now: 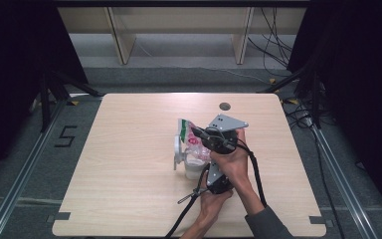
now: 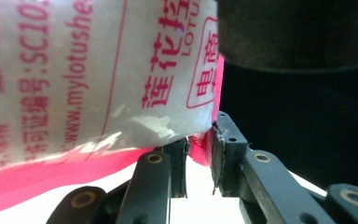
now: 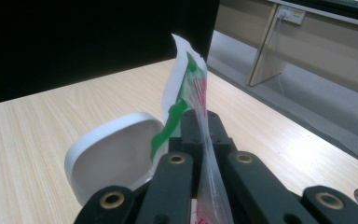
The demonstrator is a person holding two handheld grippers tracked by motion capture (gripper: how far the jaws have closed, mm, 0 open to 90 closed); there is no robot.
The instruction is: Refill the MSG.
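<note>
A plastic bag (image 1: 189,133) printed in green, red and pink is held upright at the table's middle, just above a white container (image 1: 195,170) whose hinged lid (image 1: 178,149) stands open to the left. My right gripper (image 1: 198,133), the one with the grey plate, is shut on the bag's clear upper edge (image 3: 186,84); in the right gripper view the white lid (image 3: 112,154) sits behind the jaws. My left gripper (image 1: 206,169) comes up from below. Its pads pinch the pink bottom corner of the bag (image 2: 74,84), so the left gripper (image 2: 199,154) is shut on it.
The light wooden table (image 1: 129,199) has a round cable hole (image 1: 224,106) near its far edge. Wooden furniture legs and loose cables (image 1: 273,45) lie on the floor beyond. Dark curtains flank both sides.
</note>
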